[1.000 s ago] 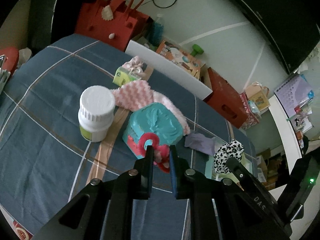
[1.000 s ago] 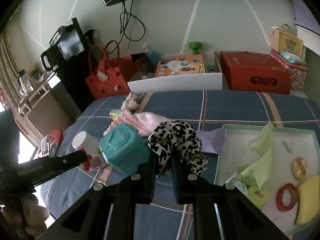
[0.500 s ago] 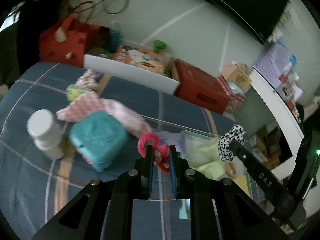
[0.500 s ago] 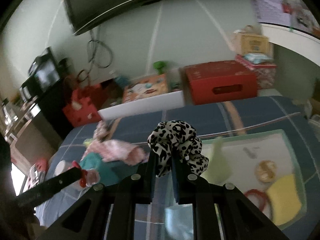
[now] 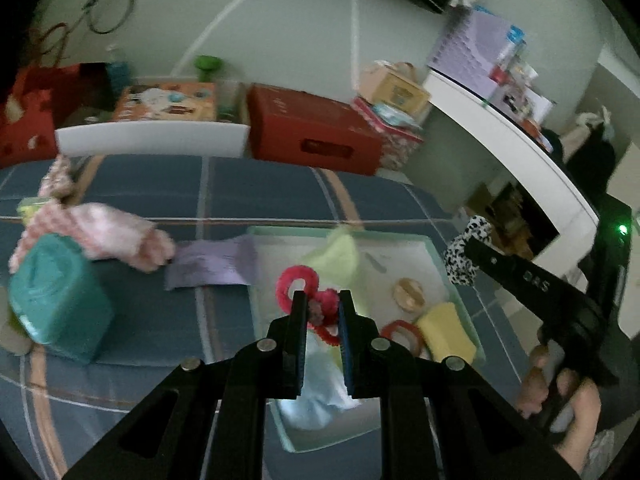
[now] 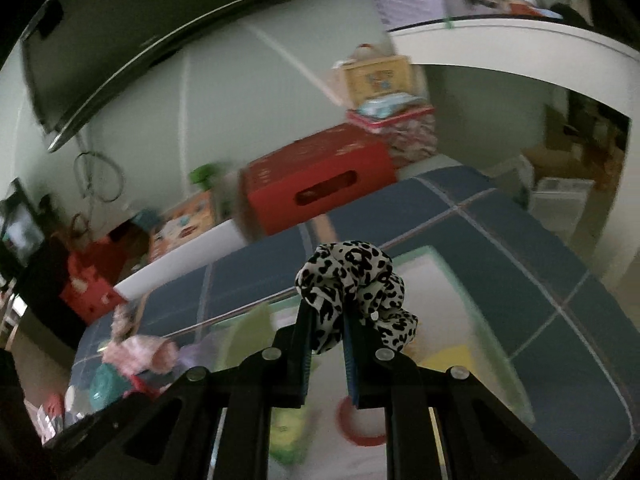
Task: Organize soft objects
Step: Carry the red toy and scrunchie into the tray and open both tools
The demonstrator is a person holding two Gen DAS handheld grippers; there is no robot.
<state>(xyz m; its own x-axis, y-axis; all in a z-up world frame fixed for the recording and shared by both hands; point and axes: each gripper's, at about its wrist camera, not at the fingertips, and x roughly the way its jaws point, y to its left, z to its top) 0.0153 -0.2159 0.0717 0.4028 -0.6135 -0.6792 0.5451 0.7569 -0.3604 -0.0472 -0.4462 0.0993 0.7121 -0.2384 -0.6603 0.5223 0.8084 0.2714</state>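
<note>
Left claw (image 5: 323, 307) pinching a pink fuzzy ring (image 5: 298, 286), right claw (image 6: 327, 322) pinching a leopard-print scrunchie (image 6: 352, 276), both above a pale green tray (image 5: 436, 250) on a blue plaid bed (image 5: 224, 184).

Your left tongs (image 5: 323, 305) are black, with blue pads on the inside and round silver screws. Your right tongs (image 6: 326, 322) look the same, with white letters and a green light.

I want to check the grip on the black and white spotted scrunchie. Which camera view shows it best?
The right wrist view: the spotted scrunchie sits close and central, pinched in the right gripper. The left wrist view shows it only small at the right side, at the tip of that gripper, with the pinch hidden.
</note>
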